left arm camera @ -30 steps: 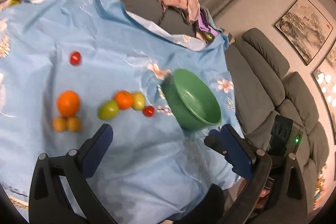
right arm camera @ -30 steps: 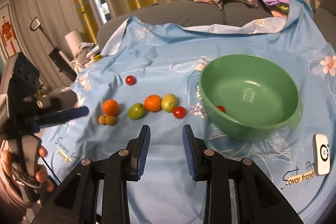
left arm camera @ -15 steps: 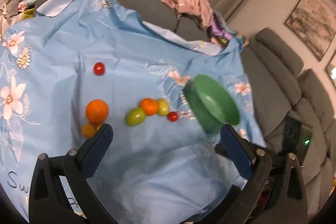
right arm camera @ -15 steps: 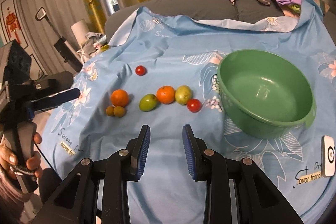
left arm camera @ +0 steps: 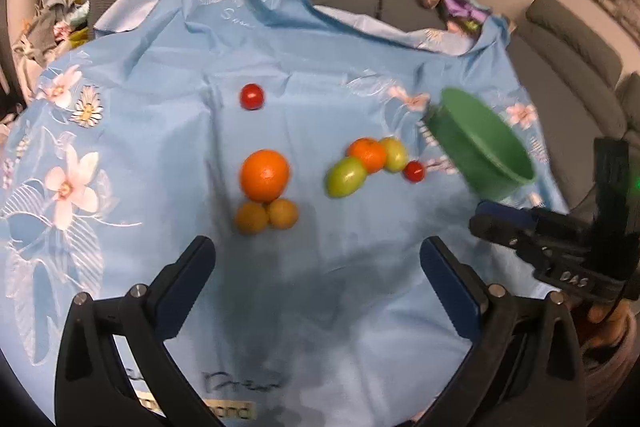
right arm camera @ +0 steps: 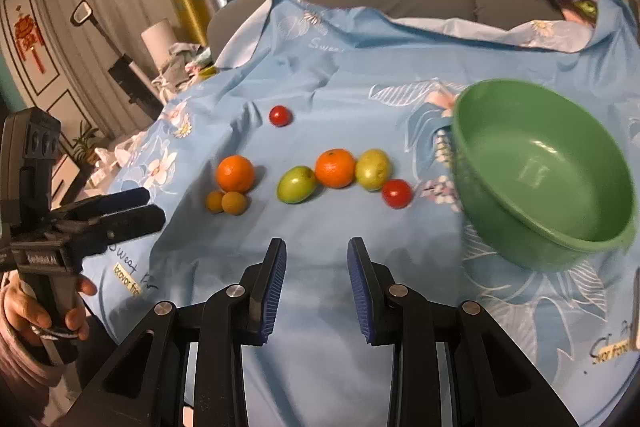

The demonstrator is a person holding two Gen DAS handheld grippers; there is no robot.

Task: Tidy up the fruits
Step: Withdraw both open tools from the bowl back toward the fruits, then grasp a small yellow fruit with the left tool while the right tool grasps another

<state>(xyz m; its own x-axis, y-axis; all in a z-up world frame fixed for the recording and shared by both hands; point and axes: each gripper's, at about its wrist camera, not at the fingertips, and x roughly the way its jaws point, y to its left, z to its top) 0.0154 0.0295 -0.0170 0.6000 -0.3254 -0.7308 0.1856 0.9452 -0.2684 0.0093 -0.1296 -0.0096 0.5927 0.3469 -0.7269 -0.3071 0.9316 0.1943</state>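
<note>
On the light-blue floral cloth (left arm camera: 160, 131), the large round orange (left arm camera: 264, 174) lies ahead of the left gripper (left arm camera: 316, 267), spread wide and empty. The right gripper (right arm camera: 316, 267), partly parted, holds nothing beside the green plastic bowl (right arm camera: 560, 227).
</note>
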